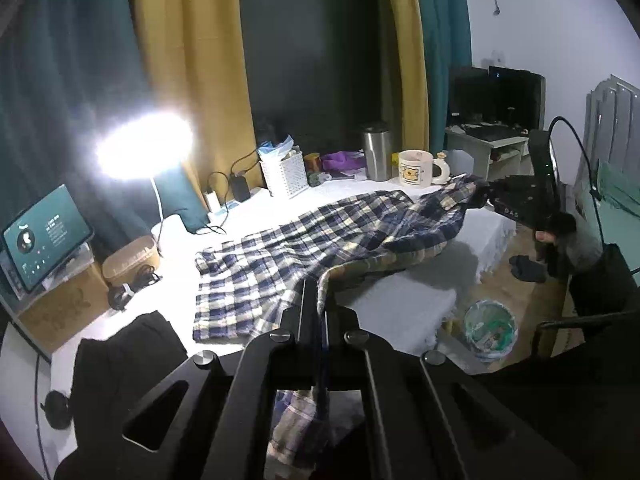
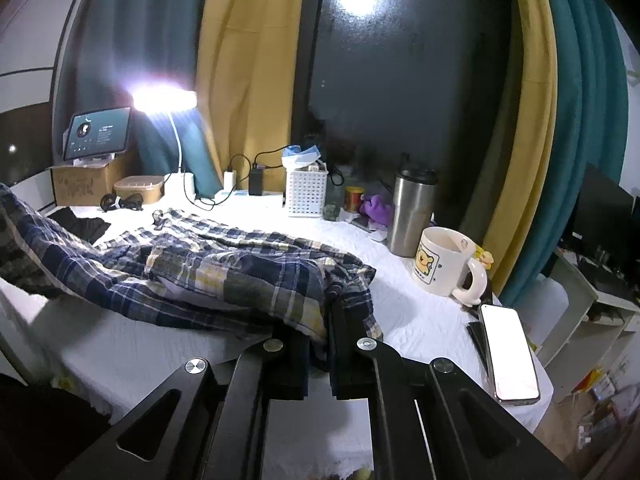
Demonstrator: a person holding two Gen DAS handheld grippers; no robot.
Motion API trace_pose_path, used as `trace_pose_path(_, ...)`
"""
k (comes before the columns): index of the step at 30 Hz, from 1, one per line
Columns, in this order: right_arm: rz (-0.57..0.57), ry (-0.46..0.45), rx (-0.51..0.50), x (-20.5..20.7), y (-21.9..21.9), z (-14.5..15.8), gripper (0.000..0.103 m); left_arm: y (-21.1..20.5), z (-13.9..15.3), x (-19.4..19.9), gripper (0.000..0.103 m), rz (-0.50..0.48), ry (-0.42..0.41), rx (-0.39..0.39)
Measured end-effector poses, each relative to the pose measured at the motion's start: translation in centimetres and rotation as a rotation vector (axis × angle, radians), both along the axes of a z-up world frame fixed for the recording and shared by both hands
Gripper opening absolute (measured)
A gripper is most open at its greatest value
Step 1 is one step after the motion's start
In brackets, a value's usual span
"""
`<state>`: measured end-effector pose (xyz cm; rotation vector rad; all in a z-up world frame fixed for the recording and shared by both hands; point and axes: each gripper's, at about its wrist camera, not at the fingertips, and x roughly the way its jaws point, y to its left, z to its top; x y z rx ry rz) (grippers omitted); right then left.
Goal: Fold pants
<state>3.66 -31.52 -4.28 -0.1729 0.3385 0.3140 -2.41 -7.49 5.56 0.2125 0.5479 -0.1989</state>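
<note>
The blue, white and yellow plaid pants (image 1: 304, 248) lie spread across the white table (image 1: 404, 304). My left gripper (image 1: 317, 300) is shut on the near edge of the pants and lifts it a little off the table. My right gripper (image 2: 325, 320) is shut on another edge of the pants (image 2: 240, 276), near the mug. In the left wrist view the right gripper (image 1: 486, 194) shows at the far right, pinching the cloth at the table's corner. The stretch of cloth between the two grippers hangs raised above the table.
Along the back stand a lit lamp (image 1: 144, 148), a tablet (image 1: 44, 236) on a cardboard box, a white basket (image 1: 286, 174), a steel tumbler (image 2: 412, 212) and a bear mug (image 2: 448, 268). A phone (image 2: 508, 352) lies at the right edge. A black garment (image 1: 124, 364) lies left. A bin (image 1: 490, 334) stands on the floor.
</note>
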Motion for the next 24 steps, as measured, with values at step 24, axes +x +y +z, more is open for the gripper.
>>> trace_pose_path(24,-0.059,0.046,0.033,10.8,3.5,3.7,0.006,6.2,0.9,13.6,0.000,-0.012,-0.030,0.092)
